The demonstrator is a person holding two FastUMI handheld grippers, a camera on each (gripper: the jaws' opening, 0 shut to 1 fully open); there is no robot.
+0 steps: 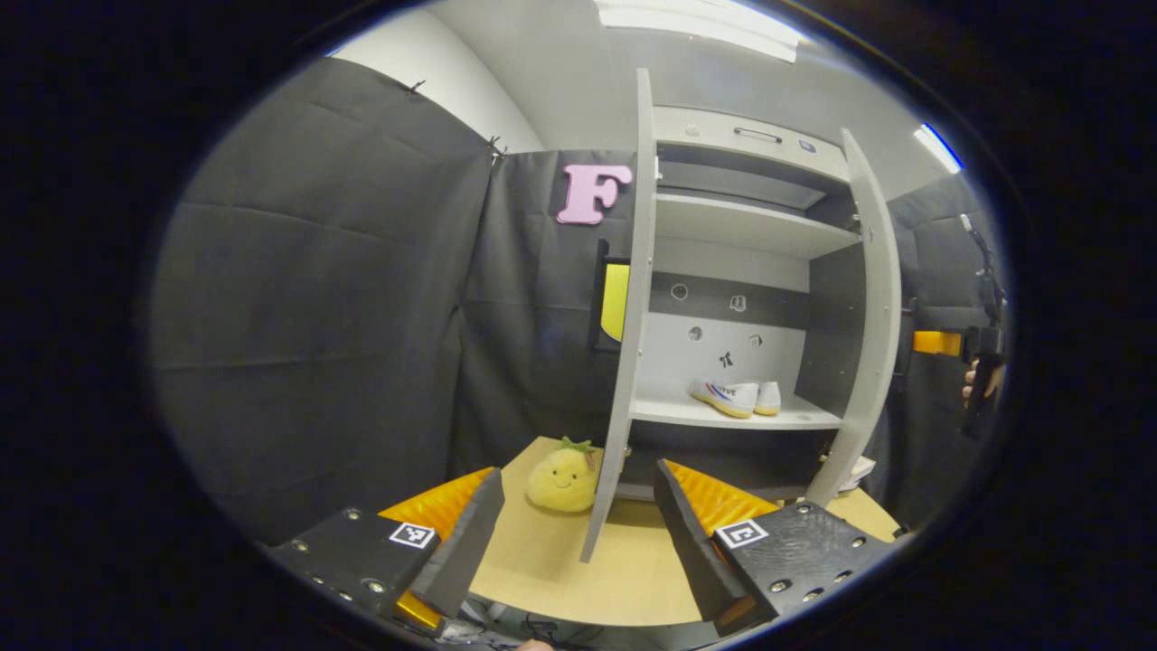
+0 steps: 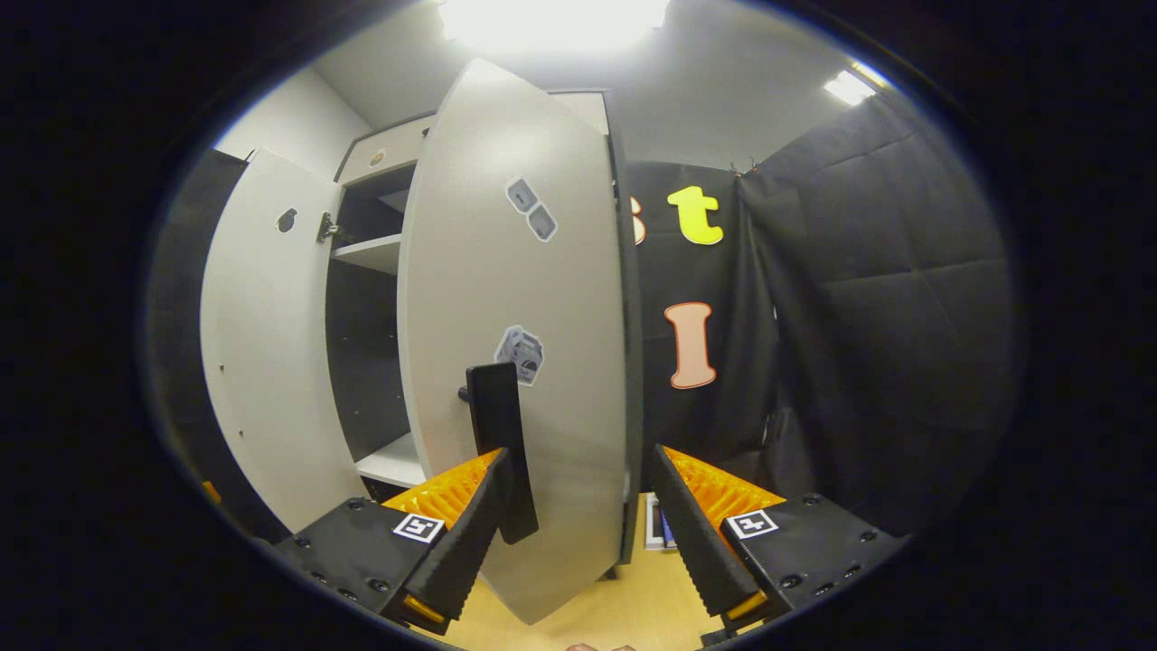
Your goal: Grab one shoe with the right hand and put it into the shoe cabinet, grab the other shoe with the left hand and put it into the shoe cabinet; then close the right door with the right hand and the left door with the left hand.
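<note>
Taking the tall pale-grey shoe cabinet (image 1: 750, 244) as the landmark and reading from its left side across: in the left gripper view a yellow plush pineapple toy (image 1: 562, 477) sits on the light wooden counter (image 1: 551, 561) just left of the cabinet's left door (image 1: 628, 316), which stands wide open, seen nearly edge-on. The left tongs (image 1: 578, 524) hover low in front of that door's bottom edge, released and empty, touching nothing.

Inside the cabinet, on its lower shelf (image 1: 723, 414), the pair of white canvas shoes with coloured side stripes (image 1: 737, 396) lies side by side, toes pointing left. So the shoe-stowing half of the job looks finished, as far as I can judge.

Further right, the cabinet's right door (image 1: 872, 316) also stands open. At the far right of the cabinet a hand (image 1: 981, 384) holds the other gripper just beyond that door.

In the right gripper view the right tongs (image 2: 583, 502) are spread apart and straddle the right door's free edge, one finger on the side with the black bar handle (image 2: 499, 452), the other beyond the edge. They are not clamped on anything. Whether the near finger touches the handle I cannot tell.

My reading: both doors are left to shut. The right one comes first and seems about to be pushed; the left one follows with the left tongs, already placed near it.
</note>
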